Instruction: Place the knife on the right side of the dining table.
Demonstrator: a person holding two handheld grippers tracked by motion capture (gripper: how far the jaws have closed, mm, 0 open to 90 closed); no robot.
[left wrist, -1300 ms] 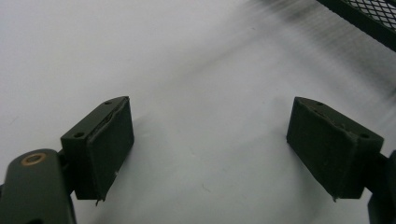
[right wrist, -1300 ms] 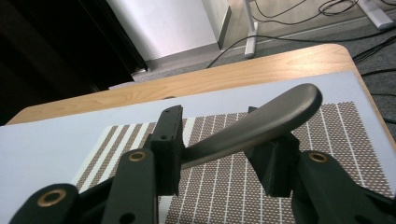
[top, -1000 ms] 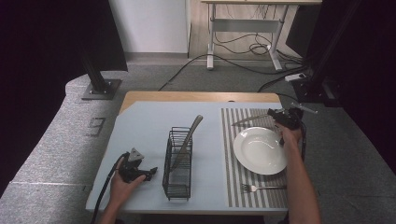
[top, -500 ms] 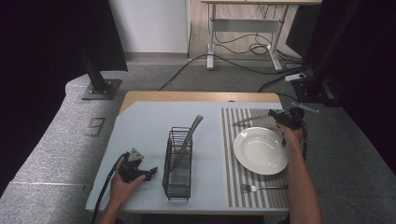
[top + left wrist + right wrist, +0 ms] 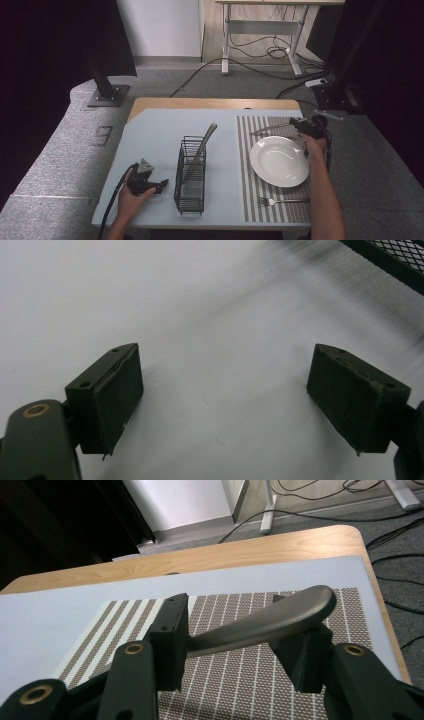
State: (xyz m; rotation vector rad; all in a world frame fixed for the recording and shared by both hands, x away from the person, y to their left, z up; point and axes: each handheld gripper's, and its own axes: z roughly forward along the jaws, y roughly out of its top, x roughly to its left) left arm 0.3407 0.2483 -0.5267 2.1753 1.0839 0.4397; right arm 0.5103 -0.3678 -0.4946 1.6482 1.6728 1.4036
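Observation:
My right gripper [image 5: 299, 125] [image 5: 232, 626] hovers at the far edge of the striped placemat [image 5: 248, 192], beyond the white plate [image 5: 280, 161]. A metal knife [image 5: 270, 129] lies on the placemat, and its handle [image 5: 260, 625] crosses slantwise between the jaws. Those jaws have just been opening and stand apart, with room beside the handle, so the pads do not press on it. My left gripper [image 5: 161, 184] [image 5: 225, 385] rests on the pale blue mat at the front left, jaws wide apart and nothing between them.
A black wire basket [image 5: 191, 175] stands mid-table with a long metal utensil [image 5: 202, 146] leaning out of it; its corner [image 5: 395, 257] is just ahead of the left gripper. A fork [image 5: 280, 201] lies on the placemat near the front edge.

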